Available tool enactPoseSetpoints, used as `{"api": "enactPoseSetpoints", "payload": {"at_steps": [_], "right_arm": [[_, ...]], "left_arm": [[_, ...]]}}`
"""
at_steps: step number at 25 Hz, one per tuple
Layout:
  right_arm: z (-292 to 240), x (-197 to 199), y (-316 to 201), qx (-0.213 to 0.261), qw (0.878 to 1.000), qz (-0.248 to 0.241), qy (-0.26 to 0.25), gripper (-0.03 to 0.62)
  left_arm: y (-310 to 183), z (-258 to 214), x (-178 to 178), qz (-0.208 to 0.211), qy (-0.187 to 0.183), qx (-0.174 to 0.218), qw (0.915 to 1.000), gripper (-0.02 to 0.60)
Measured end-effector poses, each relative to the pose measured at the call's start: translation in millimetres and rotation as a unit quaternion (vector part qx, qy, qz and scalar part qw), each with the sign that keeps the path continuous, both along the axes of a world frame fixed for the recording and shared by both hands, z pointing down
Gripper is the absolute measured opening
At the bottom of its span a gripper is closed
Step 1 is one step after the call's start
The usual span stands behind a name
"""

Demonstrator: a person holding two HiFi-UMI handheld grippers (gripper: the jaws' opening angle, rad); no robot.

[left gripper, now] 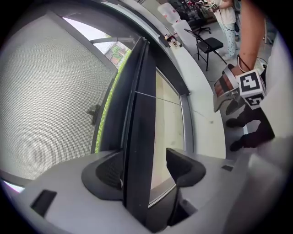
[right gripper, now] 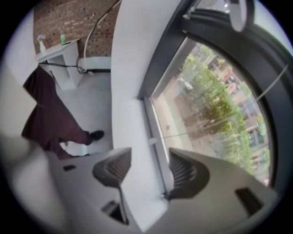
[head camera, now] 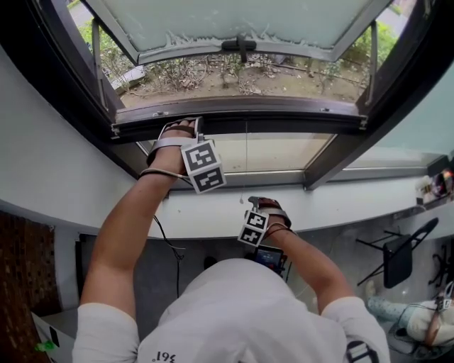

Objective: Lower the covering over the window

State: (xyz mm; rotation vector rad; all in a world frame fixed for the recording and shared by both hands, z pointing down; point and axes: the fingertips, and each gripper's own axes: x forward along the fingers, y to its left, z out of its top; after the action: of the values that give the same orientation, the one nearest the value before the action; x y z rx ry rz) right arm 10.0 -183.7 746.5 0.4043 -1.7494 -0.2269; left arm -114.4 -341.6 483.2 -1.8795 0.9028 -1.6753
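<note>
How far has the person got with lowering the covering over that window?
Done: little that shows. No covering lies over the lower pane, and the top sash stands open outward. In hand: the left gripper has the dark frame bar between its jaws; the right gripper is open over the white sill, holding nothing, near a thin cord hanging before the pane. Left: bringing the covering down.

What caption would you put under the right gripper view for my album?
Open right gripper above the white sill, window beside it.
</note>
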Motion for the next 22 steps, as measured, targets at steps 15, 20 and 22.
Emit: {"api": "enactPoseSetpoints", "payload": {"at_steps": [15,20,22], "right_arm": [[-273.4,79.1,-161.0,0.336,0.941,0.020,-0.030,0.261],[-284.2,95.6,-183.2,0.336,0.942,0.016,0.021,0.262],[-279.7,101.1,-188.7,0.327,0.944,0.013,0.043,0.261]], "left_arm": [[-0.3,0.0,1.4,0.005,0.008,0.000,1.0000,0.287],[-0.5,0.4,0.8,0.003,0.007,0.001,1.0000,0.287],[0.1,0.2,1.0,0.003,0.007,0.002,1.0000,0.287]]}}
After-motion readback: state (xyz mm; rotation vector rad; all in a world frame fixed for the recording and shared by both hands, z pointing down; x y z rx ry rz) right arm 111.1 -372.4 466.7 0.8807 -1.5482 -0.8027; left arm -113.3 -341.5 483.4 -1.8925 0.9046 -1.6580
